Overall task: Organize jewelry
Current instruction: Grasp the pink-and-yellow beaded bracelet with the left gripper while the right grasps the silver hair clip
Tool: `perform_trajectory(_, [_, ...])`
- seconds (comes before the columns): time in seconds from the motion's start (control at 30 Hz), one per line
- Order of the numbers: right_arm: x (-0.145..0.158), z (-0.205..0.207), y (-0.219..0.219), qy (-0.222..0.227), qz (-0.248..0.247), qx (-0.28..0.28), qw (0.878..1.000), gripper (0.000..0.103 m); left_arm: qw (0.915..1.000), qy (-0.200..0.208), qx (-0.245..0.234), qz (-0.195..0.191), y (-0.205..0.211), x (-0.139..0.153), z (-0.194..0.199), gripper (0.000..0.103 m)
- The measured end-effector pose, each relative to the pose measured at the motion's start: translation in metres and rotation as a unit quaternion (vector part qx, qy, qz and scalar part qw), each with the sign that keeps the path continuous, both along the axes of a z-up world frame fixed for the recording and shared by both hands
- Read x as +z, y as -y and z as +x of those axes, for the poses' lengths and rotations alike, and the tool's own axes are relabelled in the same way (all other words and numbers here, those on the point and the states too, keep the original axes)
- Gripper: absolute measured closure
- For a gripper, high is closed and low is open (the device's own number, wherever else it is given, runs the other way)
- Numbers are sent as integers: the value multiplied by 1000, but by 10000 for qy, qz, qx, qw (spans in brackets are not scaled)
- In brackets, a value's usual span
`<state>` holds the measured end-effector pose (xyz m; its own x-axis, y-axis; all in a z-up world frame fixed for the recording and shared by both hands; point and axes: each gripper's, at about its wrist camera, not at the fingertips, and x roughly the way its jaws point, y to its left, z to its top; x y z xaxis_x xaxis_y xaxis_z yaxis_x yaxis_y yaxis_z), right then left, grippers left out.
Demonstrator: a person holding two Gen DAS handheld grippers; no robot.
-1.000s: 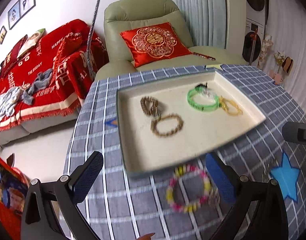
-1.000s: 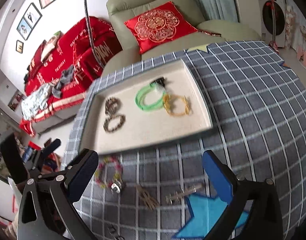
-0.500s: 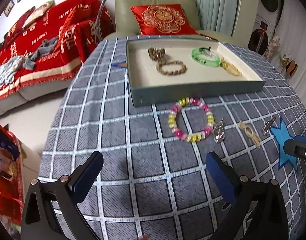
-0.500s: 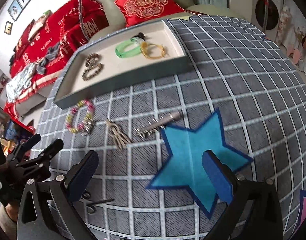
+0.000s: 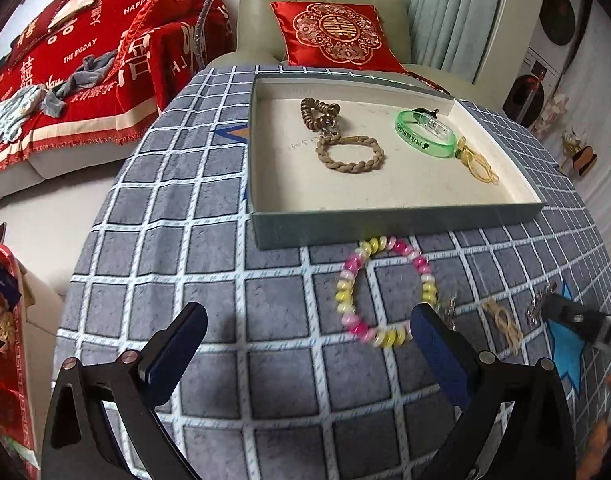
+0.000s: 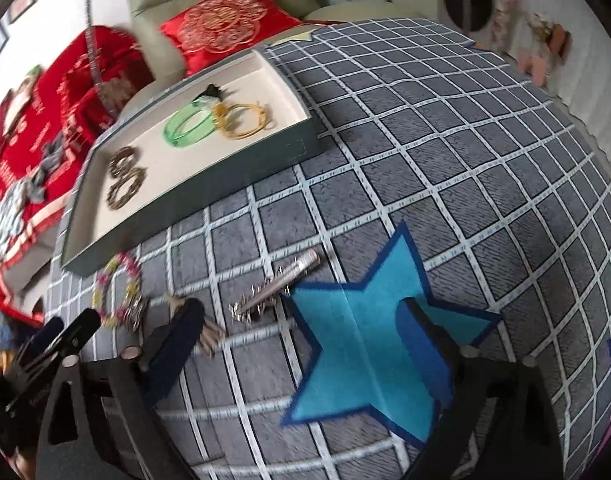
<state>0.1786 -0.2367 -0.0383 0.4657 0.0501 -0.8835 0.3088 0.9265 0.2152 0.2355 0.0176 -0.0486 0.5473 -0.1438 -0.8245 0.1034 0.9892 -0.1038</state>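
Note:
A grey-green tray (image 5: 385,222) (image 6: 185,196) holds a braided brown bracelet (image 5: 350,154), a brown coil tie (image 5: 319,112), a green bangle (image 5: 425,138) and a gold hoop (image 5: 479,164). On the checked cloth in front of the tray lie a pink-yellow bead bracelet (image 5: 385,292) (image 6: 117,292), a tan knotted piece (image 5: 503,322) and a silver hair clip (image 6: 279,286). My left gripper (image 5: 307,344) is open, low over the cloth, its right finger beside the bead bracelet. My right gripper (image 6: 301,338) is open above the silver clip, its left finger over the tan piece.
A blue star patch (image 6: 369,344) lies on the cloth under my right gripper. A green armchair with a red cushion (image 5: 333,36) stands behind the table. A red-covered sofa (image 5: 77,76) is at the left. The table edge falls off at the left.
Both grippers have come down and forward. The left has closed in on the bead bracelet. The right has moved left, nearer the silver clip. Both stay open.

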Motion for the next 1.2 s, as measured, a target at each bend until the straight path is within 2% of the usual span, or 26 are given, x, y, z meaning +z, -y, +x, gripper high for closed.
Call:
perform_trajectory(0.1, [-4,11,-9,-59,-280,-145,9995,21,10000,-54,-16,8,5,-3,5,0])
perform_trajectory(0.2, [-4,17,-18,-74,-534,-151,9984,23,9999,-126,-9,11,9,-8,8,0])
perform_trajectory(0.27, [-6,21,-25,-92,-811,-68,9966,25,9998,-106,-38,154,12,-9,9,0])
perform_trajectory(0.37, [-7,21,-33,-57,-1131,136,9935,35,9994,-79,-157,301,17,-9,10,3])
perform_trajectory(0.47, [-5,19,-35,23,-1152,397,9925,56,9988,-46,-278,407,22,-8,10,10])
perform_trajectory(0.5, [-4,18,-35,36,-1162,506,9919,67,9986,-38,-325,418,24,-7,10,12])
perform_trajectory(0.53, [-4,19,-34,42,-1155,573,9916,73,9984,-30,-376,427,26,-6,9,15])
perform_trajectory(0.6, [-3,18,-32,36,-1095,665,9918,78,9978,-29,-483,443,30,-5,8,20])
perform_trajectory(0.7, [-2,15,-28,80,-971,771,9923,79,9965,-11,-687,483,35,-2,6,32])
perform_trajectory(0.73, [-2,13,-27,105,-917,798,9925,79,9960,-11,-765,470,37,-1,5,39])
perform_trajectory(0.77, [-2,11,-26,123,-856,820,9929,79,9953,3,-852,459,39,0,4,52])
perform_trajectory(0.8, [-2,9,-24,138,-804,831,9932,79,9947,32,-906,483,41,1,3,61])
perform_trajectory(0.83, [-1,6,-23,162,-735,840,9936,79,9942,46,-953,502,43,1,3,79])
perform_trajectory(0.93, [0,0,-16,226,-492,826,9951,79,9942,59,-992,416,44,2,1,79])
perform_trajectory(1.07, [3,-7,-9,326,-261,792,9960,79,9958,4,-919,0,34,4,-3,80])
perform_trajectory(1.2, [6,-12,-2,389,25,736,9965,79,9960,85,-886,-89,28,10,-12,80])
